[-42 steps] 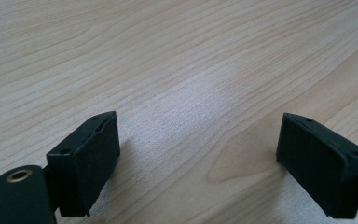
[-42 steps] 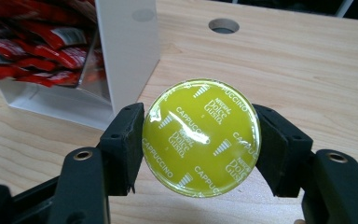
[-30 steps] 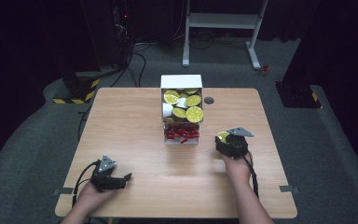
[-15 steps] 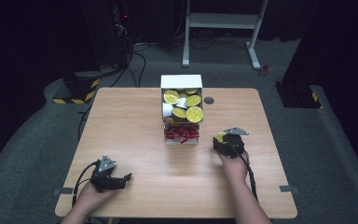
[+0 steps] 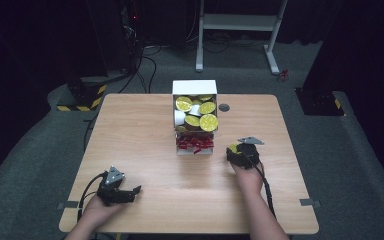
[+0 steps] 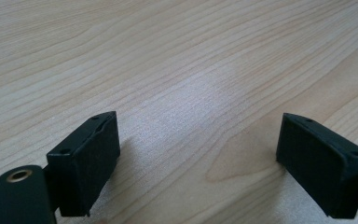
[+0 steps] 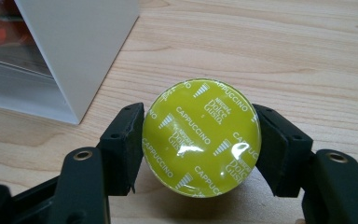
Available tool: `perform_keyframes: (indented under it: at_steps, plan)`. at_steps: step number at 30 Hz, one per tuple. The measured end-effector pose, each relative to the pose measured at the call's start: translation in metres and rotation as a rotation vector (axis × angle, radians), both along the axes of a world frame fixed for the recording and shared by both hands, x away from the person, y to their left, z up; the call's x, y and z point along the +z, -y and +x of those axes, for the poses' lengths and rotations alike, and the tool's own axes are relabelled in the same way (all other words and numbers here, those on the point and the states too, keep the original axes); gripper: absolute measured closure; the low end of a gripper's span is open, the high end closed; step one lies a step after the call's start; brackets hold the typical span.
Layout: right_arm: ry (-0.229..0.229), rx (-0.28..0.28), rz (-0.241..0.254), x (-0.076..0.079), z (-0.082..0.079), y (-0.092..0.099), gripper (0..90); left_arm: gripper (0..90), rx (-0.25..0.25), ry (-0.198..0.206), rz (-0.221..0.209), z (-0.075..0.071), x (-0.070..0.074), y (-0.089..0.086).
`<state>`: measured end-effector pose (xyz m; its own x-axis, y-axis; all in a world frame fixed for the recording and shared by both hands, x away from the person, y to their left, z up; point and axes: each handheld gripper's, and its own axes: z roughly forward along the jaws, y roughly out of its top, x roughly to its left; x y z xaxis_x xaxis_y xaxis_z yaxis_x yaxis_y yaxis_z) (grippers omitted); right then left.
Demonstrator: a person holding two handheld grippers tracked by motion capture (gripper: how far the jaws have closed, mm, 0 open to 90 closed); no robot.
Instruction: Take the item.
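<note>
On the right side of the wooden surface (image 5: 145,125), the right claw (image 5: 242,154) grips a yellow-green coffee capsule (image 7: 201,136), its two jaws pressed against the capsule's sides. The foil lid reads "Cappuccino". Over the last second this claw has drawn slightly back toward the person and away from the white dispenser box (image 5: 195,117), which stands at the centre of the surface, stacked with more yellow-lidded capsules above and red ones in its lower tray. In the right gripper view, a white corner of the box sits just beside the capsule. That small retreat suggests one capsule has been taken and is being carried off. Near the front left edge, the left claw (image 5: 125,192) has stayed put, jaws spread wide over bare wood, grasping nothing.
</note>
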<state>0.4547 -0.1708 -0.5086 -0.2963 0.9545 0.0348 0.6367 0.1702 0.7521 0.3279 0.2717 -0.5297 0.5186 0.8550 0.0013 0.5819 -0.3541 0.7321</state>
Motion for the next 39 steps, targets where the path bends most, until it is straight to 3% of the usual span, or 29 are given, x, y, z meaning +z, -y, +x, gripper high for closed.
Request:
perform_keyframes:
  at_steps: [14,19,39]
  plan:
    - [-0.004,0.006,0.009,-0.002,0.0,-0.004,38.0,13.6,0.0,0.0,0.0,0.0,0.0,0.0]
    - [0.004,0.001,0.019,0.0,0.001,-0.003,30.8,13.6,0.0,0.0,0.0,0.0,0.0,0.0]
    - [0.02,0.017,0.034,0.016,-0.014,-0.001,21.4,13.6,-0.004,0.001,0.002,0.0,0.0,0.0]
